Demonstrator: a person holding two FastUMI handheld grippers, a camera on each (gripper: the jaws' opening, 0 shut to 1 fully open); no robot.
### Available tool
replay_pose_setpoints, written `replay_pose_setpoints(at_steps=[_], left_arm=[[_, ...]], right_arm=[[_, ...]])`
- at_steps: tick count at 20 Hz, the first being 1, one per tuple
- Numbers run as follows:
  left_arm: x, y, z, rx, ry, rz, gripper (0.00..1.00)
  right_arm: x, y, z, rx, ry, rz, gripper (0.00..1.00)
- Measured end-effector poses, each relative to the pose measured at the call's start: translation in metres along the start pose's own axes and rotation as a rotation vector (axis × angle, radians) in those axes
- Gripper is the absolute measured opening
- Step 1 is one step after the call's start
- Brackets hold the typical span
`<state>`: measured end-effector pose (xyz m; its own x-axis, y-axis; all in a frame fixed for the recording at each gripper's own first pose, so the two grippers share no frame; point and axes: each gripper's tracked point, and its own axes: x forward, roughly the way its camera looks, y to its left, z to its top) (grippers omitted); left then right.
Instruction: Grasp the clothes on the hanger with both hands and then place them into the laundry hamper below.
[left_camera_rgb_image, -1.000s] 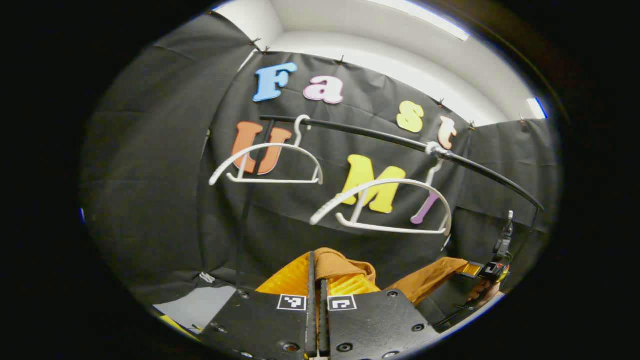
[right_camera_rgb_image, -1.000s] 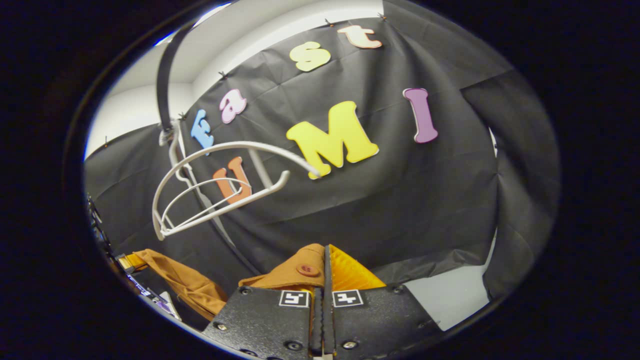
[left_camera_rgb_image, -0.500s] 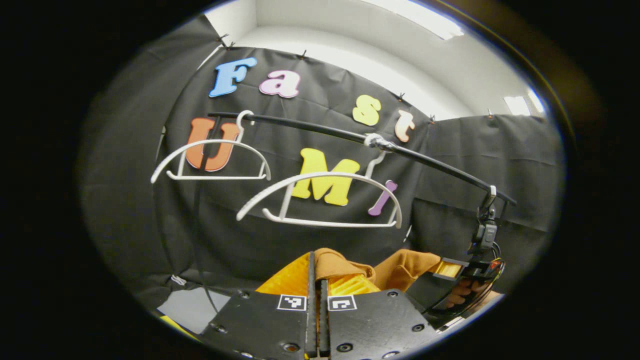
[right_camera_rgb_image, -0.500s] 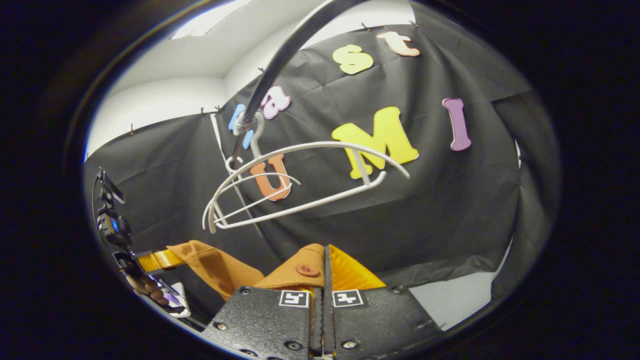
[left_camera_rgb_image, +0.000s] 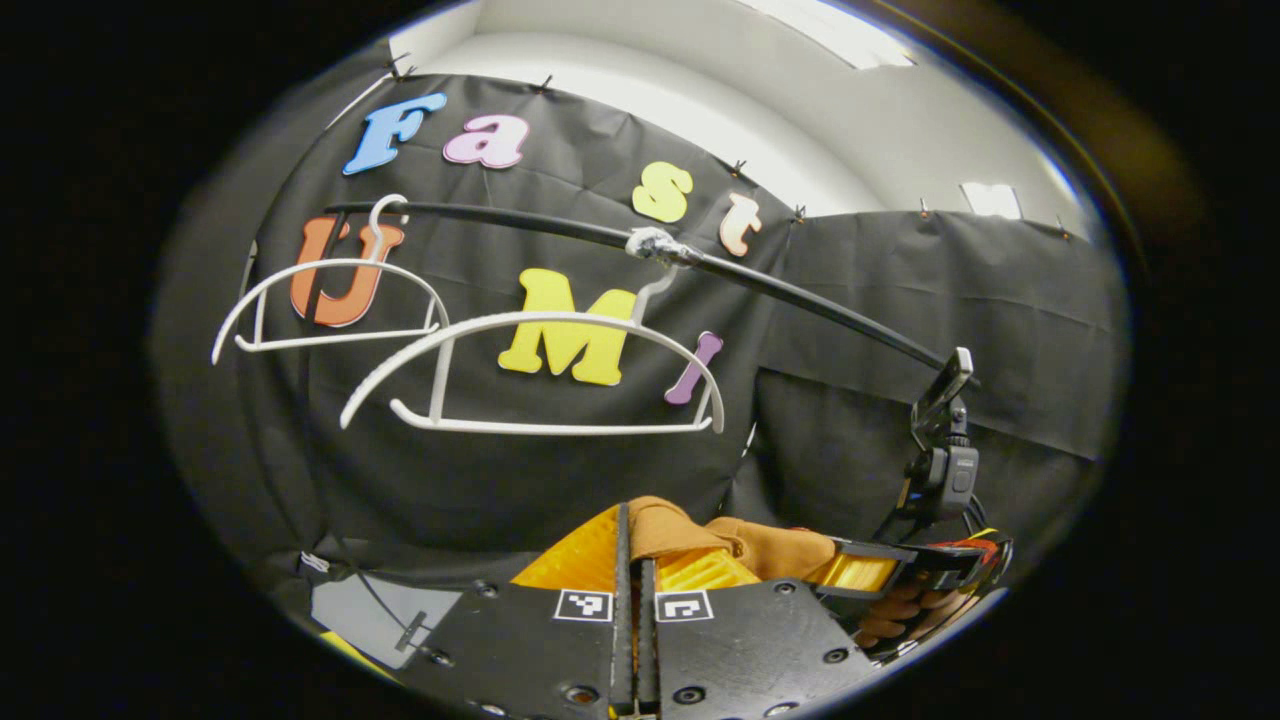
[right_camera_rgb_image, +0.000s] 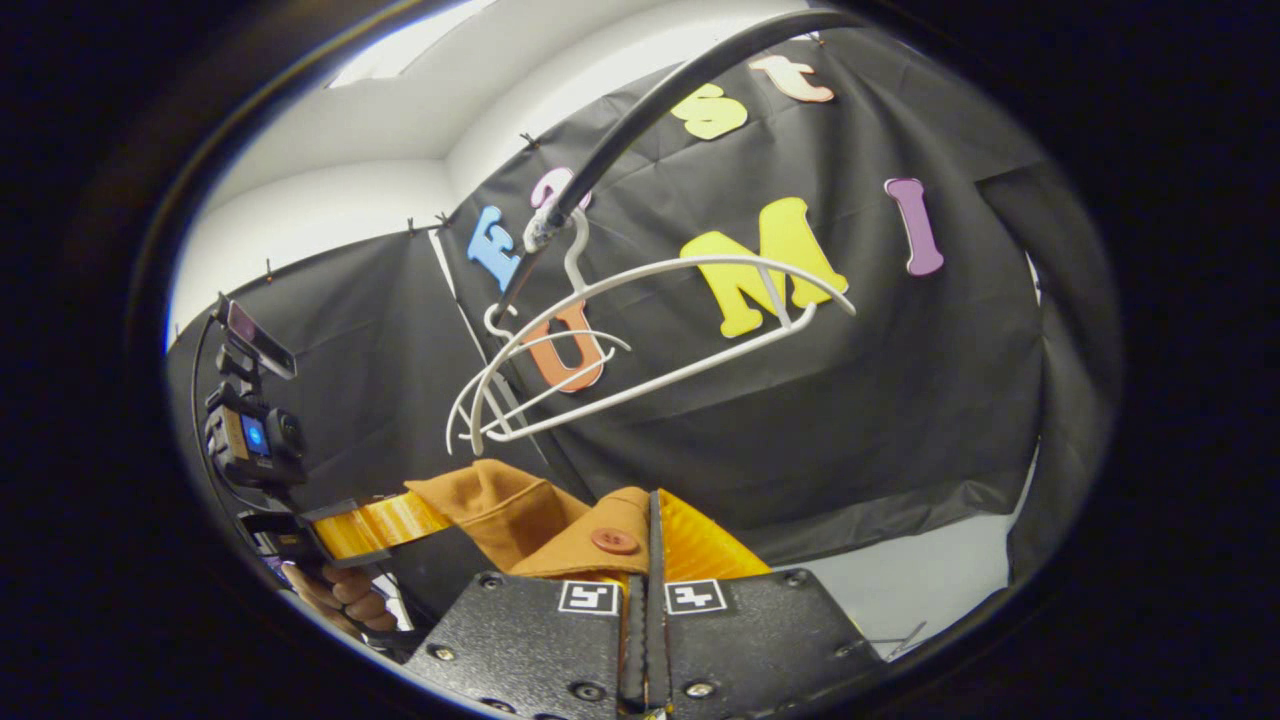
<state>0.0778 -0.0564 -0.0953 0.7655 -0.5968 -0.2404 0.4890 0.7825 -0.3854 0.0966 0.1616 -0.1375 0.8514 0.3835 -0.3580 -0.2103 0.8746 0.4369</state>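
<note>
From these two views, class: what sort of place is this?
Probably a mock laundry corner in a cloth-walled booth: two bare white hangers on a black rail, and brown clothes gripped by both tongs.

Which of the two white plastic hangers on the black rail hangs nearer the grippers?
The larger-looking white plastic hanger, hooked mid-rail beside the silvery clamp; the other hanger hangs farther along the black rail, near its far end.
</note>
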Motion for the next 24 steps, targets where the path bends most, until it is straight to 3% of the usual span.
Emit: replay_pose_setpoints(at_steps=[2,10,11,12,14,20,24], left_arm=[[0.0,0.005,-0.011,0.01,0.021,0.022,0.01],[0.011,0.051,-0.086,0.013,0.156,0.207,0.02],[0.013,0.056,-0.095,0.007,0.17,0.223,0.07],[0.014,0.059,-0.104,0.001,0.184,0.237,0.02],[0.016,0.067,-0.123,-0.006,0.218,0.27,0.01],[0.025,0.086,-0.176,-0.013,0.33,0.339,0.02],[0.033,0.11,-0.229,-0.01,0.455,0.401,0.03]], right_arm=[[0.001,-0.005,-0.014,0.014,0.022,-0.011,0.04],[0.031,-0.035,-0.085,0.02,0.173,-0.035,0.04],[0.035,-0.041,-0.094,0.014,0.196,-0.048,0.04],[0.038,-0.045,-0.103,0.007,0.218,-0.055,0.04],[0.048,-0.057,-0.117,-0.001,0.259,-0.078,0.04],[0.071,-0.094,-0.158,-0.009,0.371,-0.179,0.04],[0.091,-0.128,-0.188,-0.012,0.439,-0.293,0.04]])
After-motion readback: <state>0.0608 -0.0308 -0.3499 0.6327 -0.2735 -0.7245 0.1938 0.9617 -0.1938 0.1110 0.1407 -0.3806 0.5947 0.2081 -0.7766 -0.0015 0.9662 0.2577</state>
